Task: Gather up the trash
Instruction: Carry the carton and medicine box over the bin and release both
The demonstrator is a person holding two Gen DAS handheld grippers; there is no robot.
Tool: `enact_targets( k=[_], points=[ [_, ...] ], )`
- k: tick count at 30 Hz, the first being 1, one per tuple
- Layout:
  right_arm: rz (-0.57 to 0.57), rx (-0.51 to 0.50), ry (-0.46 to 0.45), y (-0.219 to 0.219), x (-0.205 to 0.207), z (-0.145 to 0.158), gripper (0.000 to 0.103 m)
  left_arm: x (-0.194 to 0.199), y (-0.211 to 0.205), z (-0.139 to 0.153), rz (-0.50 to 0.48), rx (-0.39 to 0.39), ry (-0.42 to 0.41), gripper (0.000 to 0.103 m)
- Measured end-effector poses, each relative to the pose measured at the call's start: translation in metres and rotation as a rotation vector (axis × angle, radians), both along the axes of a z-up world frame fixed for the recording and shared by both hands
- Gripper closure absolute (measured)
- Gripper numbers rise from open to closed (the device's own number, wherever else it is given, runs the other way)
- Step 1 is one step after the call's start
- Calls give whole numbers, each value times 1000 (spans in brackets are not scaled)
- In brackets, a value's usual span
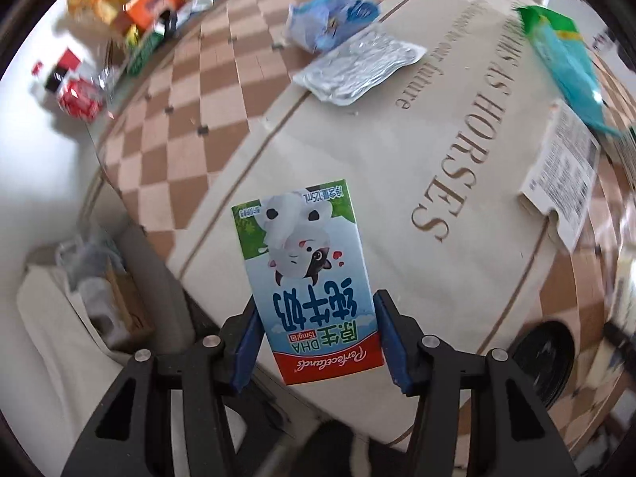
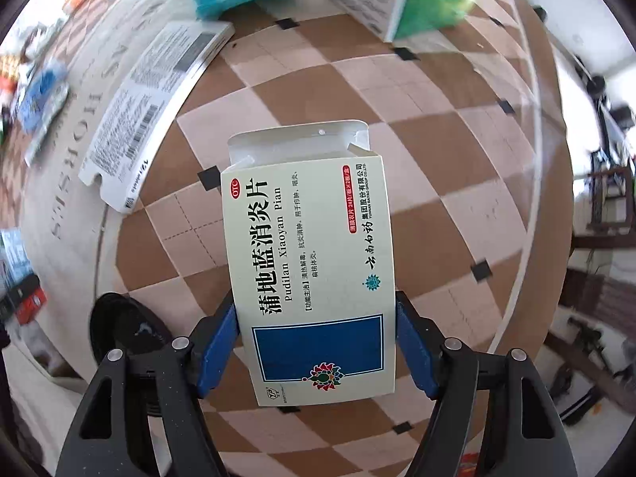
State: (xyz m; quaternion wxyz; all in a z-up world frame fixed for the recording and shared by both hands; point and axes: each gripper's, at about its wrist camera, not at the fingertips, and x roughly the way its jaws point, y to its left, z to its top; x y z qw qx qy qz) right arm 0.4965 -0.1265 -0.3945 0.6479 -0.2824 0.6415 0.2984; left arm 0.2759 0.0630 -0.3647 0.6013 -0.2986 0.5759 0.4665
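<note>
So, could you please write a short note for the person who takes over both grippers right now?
Left gripper: shut on the milk carton, lifted.
Right gripper: shut on the medicine box, top flap open, lifted.
Still on the table: foil packet, blue wrapper, flat white box, teal bag.
Done: two pieces picked up.
Left: drop both, then collect the rest.

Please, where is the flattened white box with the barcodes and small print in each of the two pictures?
Left wrist view: the flattened white box lies at the right edge, on the cream cloth.
Right wrist view: the same box lies at upper left, half on the checkered cover.
Shared landmark: the "HORSES" lettering printed beside it.
</note>
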Motion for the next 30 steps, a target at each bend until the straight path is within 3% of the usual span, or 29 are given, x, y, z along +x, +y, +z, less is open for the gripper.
enact_targets(
  k=[6,11,18,23,30],
  points=[
    [-25,114,2,-19,-18,46,28,-18,-24,38,-36,51,-81,53],
    [30,206,15,-20,-54,92,28,-65,-38,72,-46,82,-171,53],
    [137,318,121,-21,-168,116,28,-156,-78,92,-17,71,-253,53],
    [258,301,194,-29,-264,86,28,-218,-94,54,34,-10,-255,53],
    [279,151,273,-38,-342,-31,28,-266,-88,-57,131,-214,-248,54]
  ],
)
